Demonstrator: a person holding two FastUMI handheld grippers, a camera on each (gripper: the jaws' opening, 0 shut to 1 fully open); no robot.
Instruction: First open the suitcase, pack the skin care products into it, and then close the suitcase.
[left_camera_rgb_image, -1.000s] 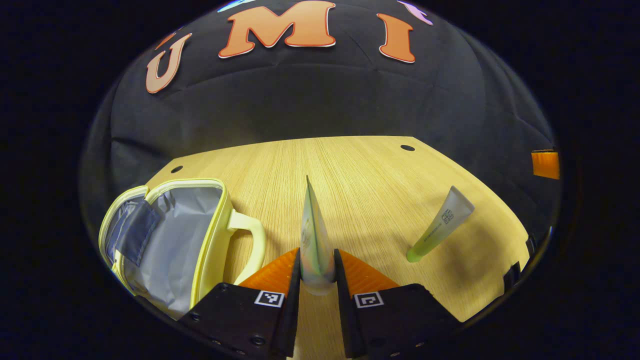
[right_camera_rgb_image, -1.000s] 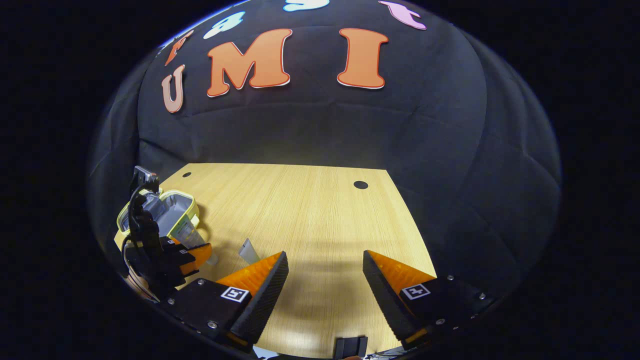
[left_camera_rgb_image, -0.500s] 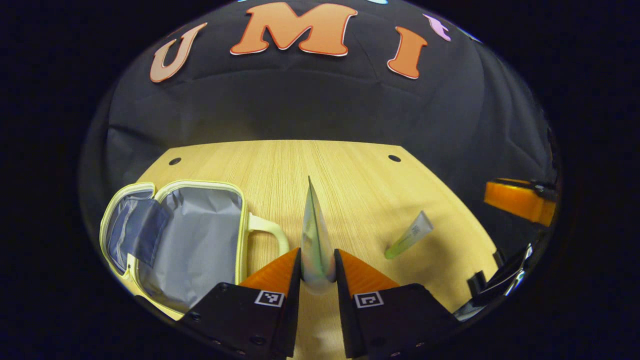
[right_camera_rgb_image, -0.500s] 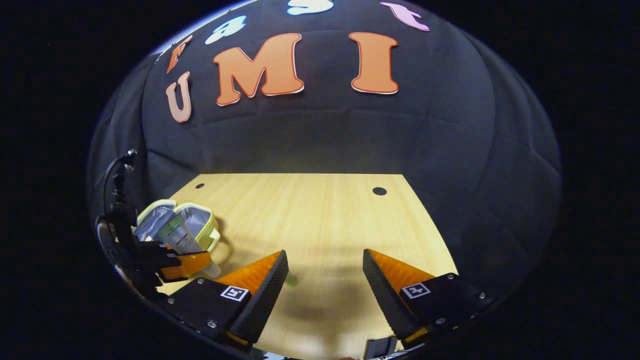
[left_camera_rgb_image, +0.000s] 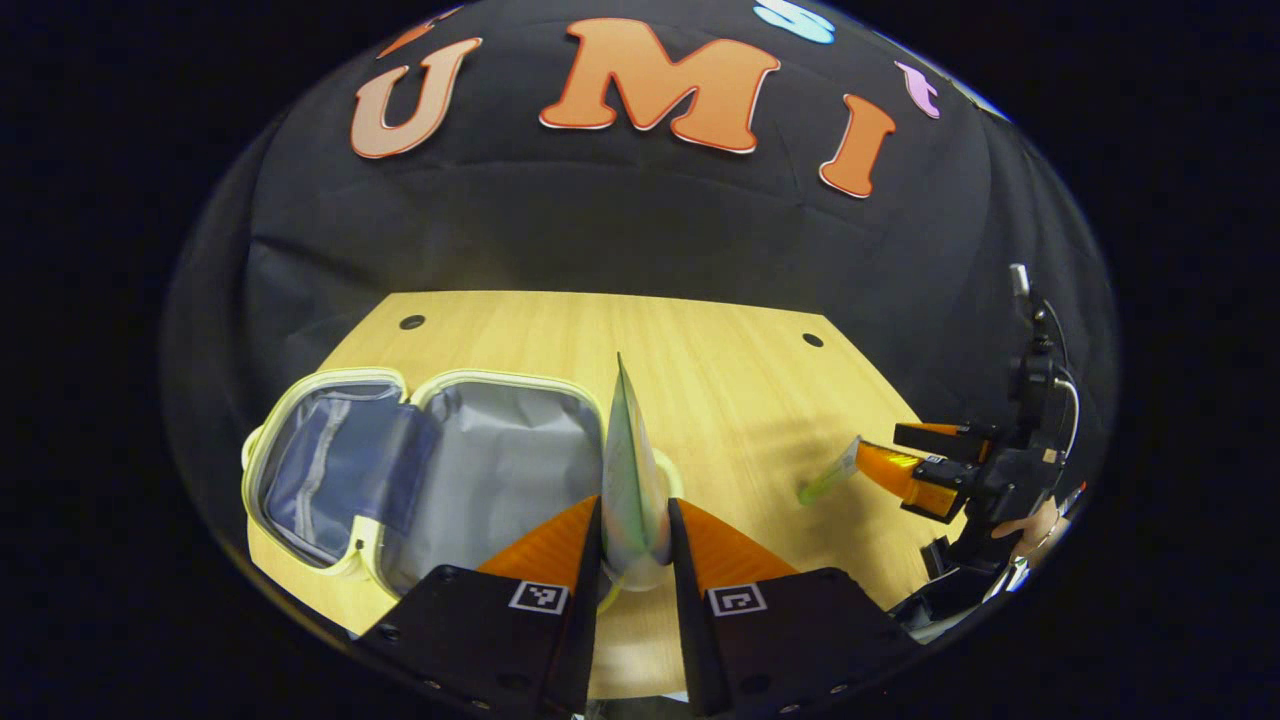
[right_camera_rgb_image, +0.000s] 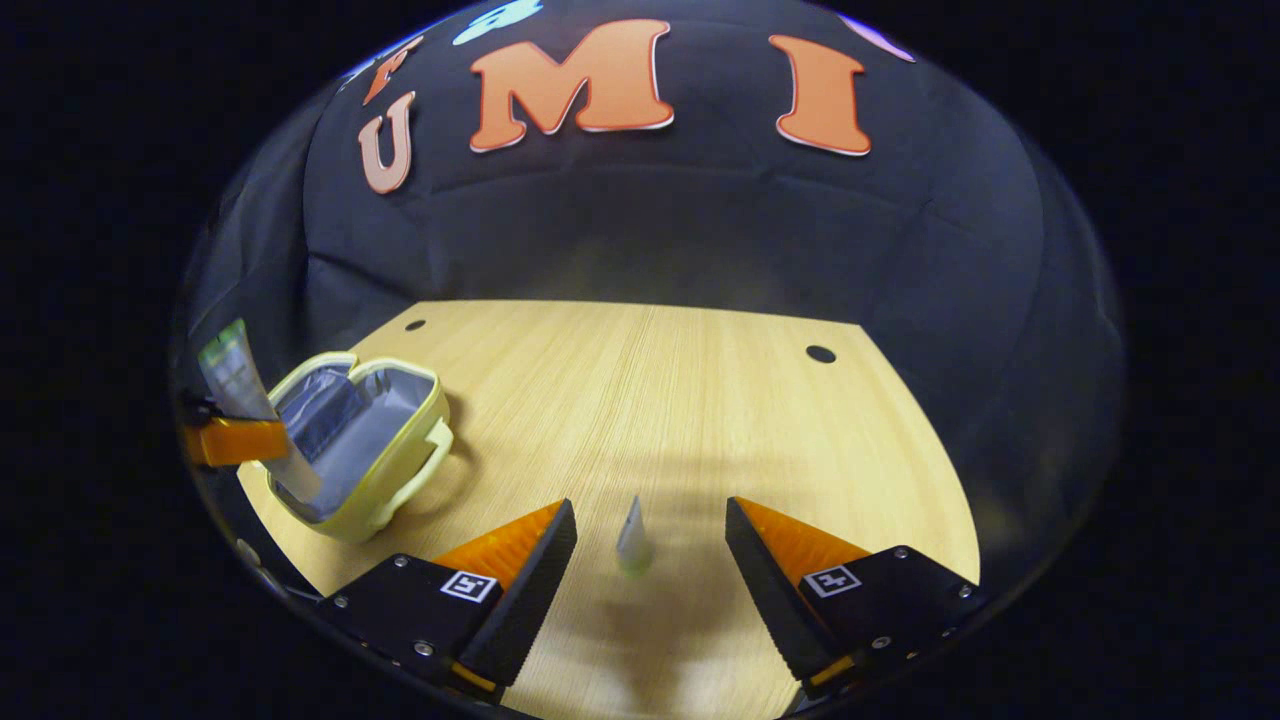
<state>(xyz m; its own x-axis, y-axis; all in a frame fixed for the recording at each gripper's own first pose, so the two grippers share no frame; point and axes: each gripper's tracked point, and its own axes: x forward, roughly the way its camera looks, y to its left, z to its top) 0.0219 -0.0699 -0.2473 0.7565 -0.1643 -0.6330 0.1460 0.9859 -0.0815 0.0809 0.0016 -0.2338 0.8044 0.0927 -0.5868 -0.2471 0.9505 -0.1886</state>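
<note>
A pale yellow suitcase (left_camera_rgb_image: 330, 440) lies open on the wooden table, its grey lining showing. My left gripper (left_camera_rgb_image: 634, 530) is shut on a pale green tube (left_camera_rgb_image: 628, 470), held upright over the case's right half. The right gripper view has the same tube (right_camera_rgb_image: 240, 390) raised at the left beside the suitcase (right_camera_rgb_image: 385, 470). A second green-capped tube (right_camera_rgb_image: 633, 540) lies on the table between the fingers of my open right gripper (right_camera_rgb_image: 650, 545), untouched. In the left gripper view that tube (left_camera_rgb_image: 828, 478) lies just in front of the right gripper (left_camera_rgb_image: 915, 465).
The wooden table (right_camera_rgb_image: 700, 400) has two small round holes near its far edge (right_camera_rgb_image: 820, 354). Black cloth walls close in behind and at both sides. A hand (left_camera_rgb_image: 1030, 525) holds the right gripper at the table's right edge.
My left gripper carried its tube leftward until it stood over the open suitcase. My right gripper swung toward the loose tube, which now lies between its open fingers.
</note>
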